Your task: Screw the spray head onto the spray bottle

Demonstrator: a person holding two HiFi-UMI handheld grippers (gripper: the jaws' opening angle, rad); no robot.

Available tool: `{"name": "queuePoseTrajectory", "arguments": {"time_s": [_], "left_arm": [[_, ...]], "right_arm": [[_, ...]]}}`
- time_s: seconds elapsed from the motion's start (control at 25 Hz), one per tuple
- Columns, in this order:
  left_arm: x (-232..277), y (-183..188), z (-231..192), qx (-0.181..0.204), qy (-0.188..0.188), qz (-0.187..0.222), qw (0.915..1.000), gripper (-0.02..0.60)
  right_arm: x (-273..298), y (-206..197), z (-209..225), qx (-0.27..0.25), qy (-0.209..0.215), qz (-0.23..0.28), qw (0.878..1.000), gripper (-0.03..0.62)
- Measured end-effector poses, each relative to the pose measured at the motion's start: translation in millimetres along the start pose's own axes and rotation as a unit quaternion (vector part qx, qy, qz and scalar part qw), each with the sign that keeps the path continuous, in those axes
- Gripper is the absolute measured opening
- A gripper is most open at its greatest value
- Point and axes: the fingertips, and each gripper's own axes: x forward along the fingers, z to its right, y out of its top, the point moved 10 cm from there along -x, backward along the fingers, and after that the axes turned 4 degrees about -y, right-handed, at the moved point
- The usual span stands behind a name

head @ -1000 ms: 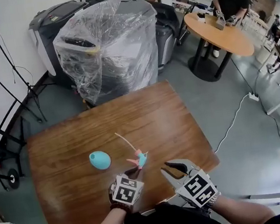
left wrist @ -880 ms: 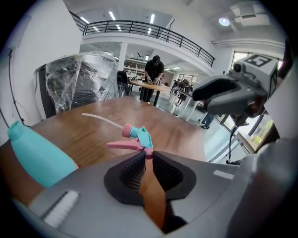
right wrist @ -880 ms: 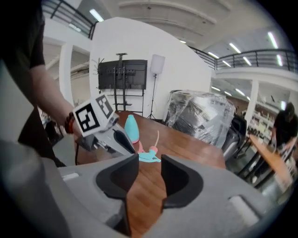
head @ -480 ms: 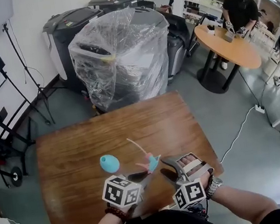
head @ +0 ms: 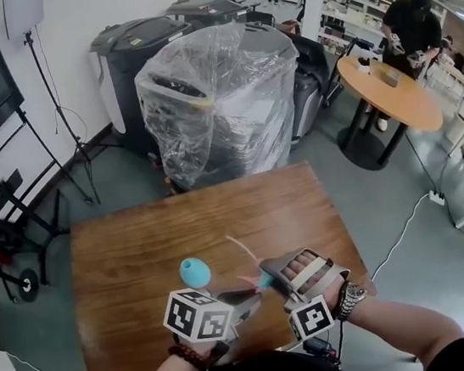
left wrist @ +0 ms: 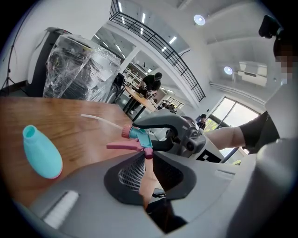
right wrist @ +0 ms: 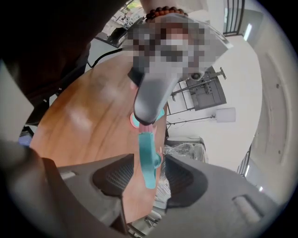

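Note:
The teal spray bottle lies on the wooden table, with its open neck showing in the left gripper view. My left gripper is shut on the pink trigger of the teal-and-pink spray head, holding it above the table, and the white dip tube trails out from it. My right gripper faces it from the right. Its jaws are opening, and the teal body of the spray head stands between the pads with a gap on each side.
Beyond the table's far edge stands a pallet of machines wrapped in plastic. A round table with a person at it is at the far right. A white cable runs across the floor to the right.
My right gripper has moved left up to the spray head, and its jaws now stand around the teal body. The left gripper still holds the head, a little nearer the bottle.

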Motion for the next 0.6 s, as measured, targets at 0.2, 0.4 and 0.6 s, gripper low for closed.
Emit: {"name": "queuePoseTrajectory", "arguments": {"time_s": [0.2,0.4,0.6], "left_arm": [[-10,1,0,-0.008,-0.015,0.003,0.9999,0.067],[-17,-1,-3,-0.016,-0.025,0.007,0.9995,0.069],[-22,-1,-3,-0.012,-0.030,0.014,0.9994,0.072]], "right_arm": [[6,7,6,-0.022,-0.002,0.000,1.000,0.189],[10,15,10,-0.035,-0.013,0.006,0.999,0.121],[12,19,10,-0.024,-0.002,0.006,1.000,0.117]]}}
